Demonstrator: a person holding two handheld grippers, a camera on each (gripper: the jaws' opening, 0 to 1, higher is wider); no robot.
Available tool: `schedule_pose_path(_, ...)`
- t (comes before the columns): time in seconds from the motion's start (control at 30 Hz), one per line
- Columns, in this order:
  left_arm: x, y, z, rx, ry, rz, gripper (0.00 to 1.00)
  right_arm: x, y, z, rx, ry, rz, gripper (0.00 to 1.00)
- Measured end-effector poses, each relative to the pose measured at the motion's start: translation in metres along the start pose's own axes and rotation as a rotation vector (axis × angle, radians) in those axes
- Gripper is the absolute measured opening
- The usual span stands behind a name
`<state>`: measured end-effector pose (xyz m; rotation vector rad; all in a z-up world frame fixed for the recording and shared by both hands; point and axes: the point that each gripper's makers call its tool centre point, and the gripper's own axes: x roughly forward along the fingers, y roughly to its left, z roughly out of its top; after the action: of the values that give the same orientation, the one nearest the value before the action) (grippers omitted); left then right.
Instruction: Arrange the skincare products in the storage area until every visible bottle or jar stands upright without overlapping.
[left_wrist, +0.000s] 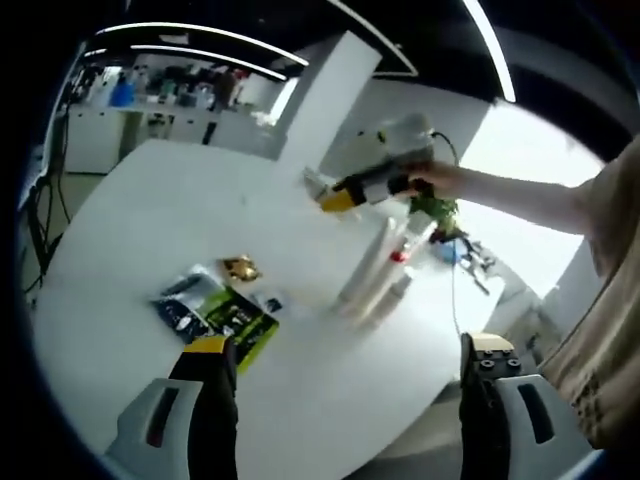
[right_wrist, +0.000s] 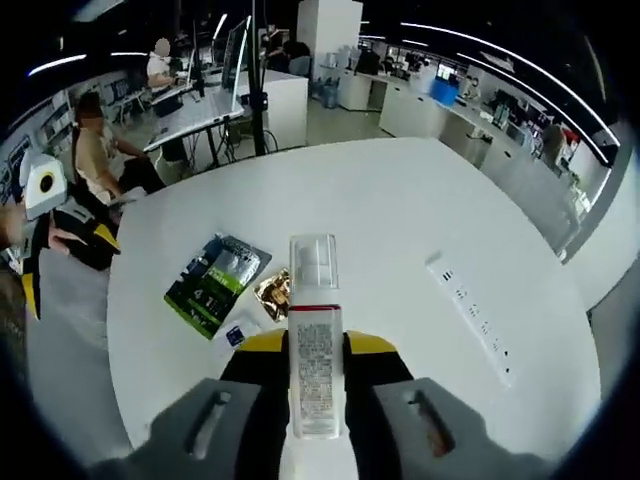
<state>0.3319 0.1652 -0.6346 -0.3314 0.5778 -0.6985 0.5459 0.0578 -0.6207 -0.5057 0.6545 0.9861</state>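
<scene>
Right gripper view has the right claw (right_wrist: 316, 375) at the bottom, its two yellow-tipped jaws pinching a white bottle (right_wrist: 315, 340) with a clear cap and a red band under that cap. The bottle lies lengthwise between the jaws, cap pointing away over the white tabletop (right_wrist: 400, 200). Taking the bottle as landmark: just beside its cap, to the left, sits a small gold foil packet (right_wrist: 272, 296); further left lies a green and black sachet (right_wrist: 217, 284), with a small blue and white sachet (right_wrist: 238, 333) near it. To the right of the bottle, well apart, a white power strip (right_wrist: 470, 310) lies on the tabletop. At the far left edge the left claw (right_wrist: 45, 250) comes into view, black and yellow.

Left gripper view shows the left claw (left_wrist: 345, 365) with its jaws spread wide and nothing between them, above the tabletop (left_wrist: 150, 220). Beyond them lie the green and black sachet (left_wrist: 235, 318) and the gold packet (left_wrist: 241, 267). The person's hand (left_wrist: 440, 182) holds the right claw (left_wrist: 335, 198) up over the tabletop; the white bottle (left_wrist: 315, 182) in it is too blurred to make out clearly. Below that claw stand pale tubes (left_wrist: 375, 270), blurred.
</scene>
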Motion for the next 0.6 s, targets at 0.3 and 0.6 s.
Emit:
schedule_pose_path(0.3,-0.001,-0.009,0.008,0.048,-0.001,-0.001,0.91,-0.056,0.006,0.037,0.148,-0.212,-0.029,0.19)
schedule_pose_path(0.6,0.004,-0.024,0.018,0.099,-0.003,-0.012,0.9,-0.097,0.02,0.053,0.227,-0.346,-0.053,0.2)
